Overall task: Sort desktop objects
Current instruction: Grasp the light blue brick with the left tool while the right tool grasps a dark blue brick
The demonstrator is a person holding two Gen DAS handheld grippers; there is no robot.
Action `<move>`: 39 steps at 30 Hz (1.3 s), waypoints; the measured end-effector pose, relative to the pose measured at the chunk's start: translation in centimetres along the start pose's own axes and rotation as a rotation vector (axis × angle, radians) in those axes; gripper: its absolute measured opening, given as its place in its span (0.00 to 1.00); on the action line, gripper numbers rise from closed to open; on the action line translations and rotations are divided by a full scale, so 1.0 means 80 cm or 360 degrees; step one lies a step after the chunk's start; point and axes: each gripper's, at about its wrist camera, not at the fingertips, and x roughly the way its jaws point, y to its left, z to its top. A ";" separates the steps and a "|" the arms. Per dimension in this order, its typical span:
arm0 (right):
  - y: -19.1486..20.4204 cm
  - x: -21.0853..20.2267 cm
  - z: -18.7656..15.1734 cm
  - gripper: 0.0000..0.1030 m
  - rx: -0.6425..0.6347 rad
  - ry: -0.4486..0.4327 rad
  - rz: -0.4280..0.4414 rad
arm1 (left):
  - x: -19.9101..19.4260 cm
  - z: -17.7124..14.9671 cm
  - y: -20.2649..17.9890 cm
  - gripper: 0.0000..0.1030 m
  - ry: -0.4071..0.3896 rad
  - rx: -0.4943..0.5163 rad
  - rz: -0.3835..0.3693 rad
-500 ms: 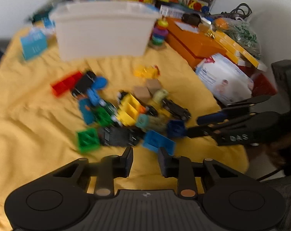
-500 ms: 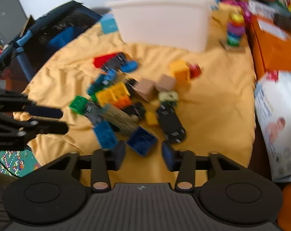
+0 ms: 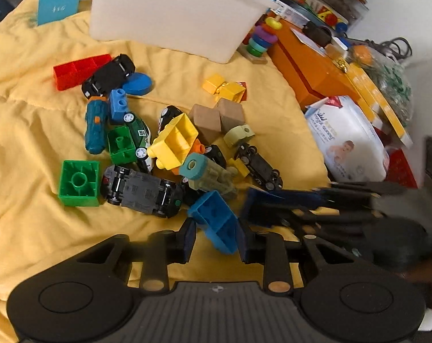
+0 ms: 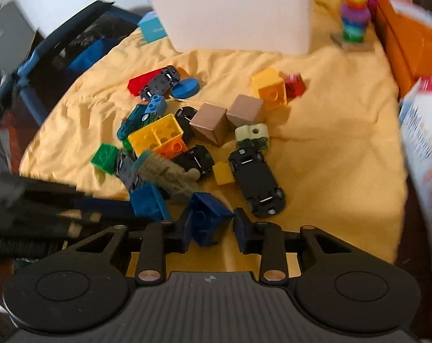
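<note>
On the yellow cloth (image 3: pixel 30 108) covering the worktop, a heap of toy bricks and cars lies in front of the white bin (image 3: pixel 173 14) at the far side. At the left of the heap sits a green brick (image 3: pixel 78 183), studs down, a hollow shell that looks light and rigid.

Nearer the middle, the left gripper (image 3: pixel 216 235) has its jaws standing a little apart around a light blue brick (image 3: pixel 216 220), which is tilted on one edge. Its left pad seems barely to meet the brick; whether the right pad presses I cannot tell, so this reads as a bracket, not a firm clamp. The brick is hard, smooth plastic, probably light and a bit slippery; the flat opposite side walls look like the best purchase, since a corner grip would likely let it twist.

To the right, the right gripper (image 4: pixel 211 227) brackets a dark blue brick (image 4: pixel 206 217), also tipped up, its open hollow side showing. Its jaws are likewise slightly apart, with a visible gap on the right side. Squeezing across the thin walls should hold; nothing here seems fragile.
</note>
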 end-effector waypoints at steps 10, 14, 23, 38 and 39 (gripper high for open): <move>-0.009 -0.030 -0.025 0.33 -0.0104 0.0005 -0.0052 | -0.005 -0.001 -0.009 0.24 0.0020 0.0170 0.0051; -0.007 -0.037 -0.029 0.33 -0.0169 0.0003 -0.0040 | -0.039 -0.002 -0.016 0.24 0.0051 0.0439 0.0245; 0.013 -0.012 -0.026 0.34 -0.0281 0.0097 0.0095 | -0.012 -0.007 -0.031 0.26 0.0030 0.0837 0.0624; 0.016 -0.032 -0.035 0.46 -0.0340 -0.0075 -0.0100 | -0.021 -0.053 -0.084 0.43 -0.0124 0.0958 0.0293; 0.016 -0.034 -0.035 0.46 -0.0342 -0.0085 -0.0098 | -0.024 -0.049 -0.080 0.43 -0.0137 0.0915 0.0293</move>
